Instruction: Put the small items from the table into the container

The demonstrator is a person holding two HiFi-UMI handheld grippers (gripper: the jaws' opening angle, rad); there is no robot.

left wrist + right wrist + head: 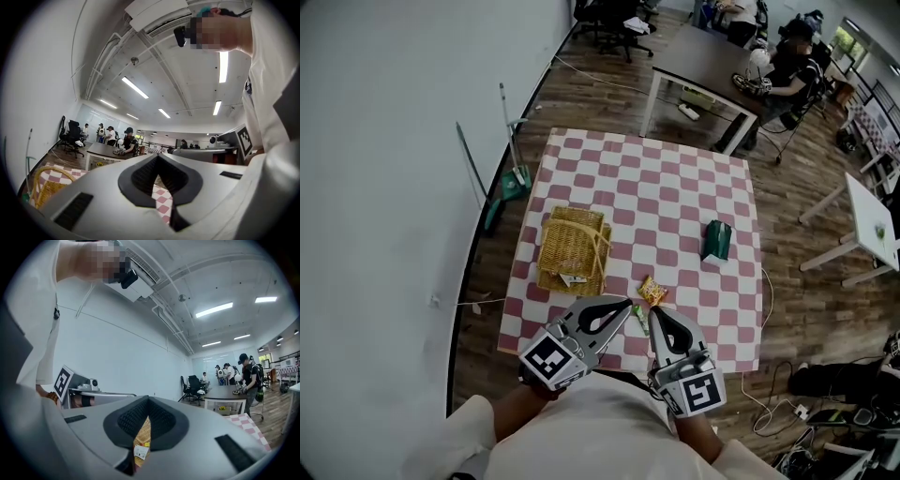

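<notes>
— How far is the person with the tidying?

— Near the beginning, I would say. The wicker basket [572, 246] stands at nine o'clock on the checkered table [675, 187]. In its near end I see only one small piece with a white label [574, 279]; what it is, I cannot tell.

— And what lies outside it?

— Three things, as far as I can see. A green pouch [717, 240] stands at three o'clock, well apart from the basket. An orange packet [652, 291] lies at about six o'clock, near the basket's near corner. A thin green stick [639, 320] lies just beside that packet, toward the near edge, between the two grippers.

— Do the grippers carry anything?

— No. The left gripper [623, 306] has its jaws together, and past them only the checkered table shows. The right gripper [660, 319] is closed too, with nothing in it; the basket weave shows past its jaws, but far off, not pinched. Both point level over the near edge at six o'clock, close to the packet and the stick.

— So what remains?

— Most of the work, in my judgement. One gripper must first open its jaws to take the nearest item; after that come the other two.
</notes>
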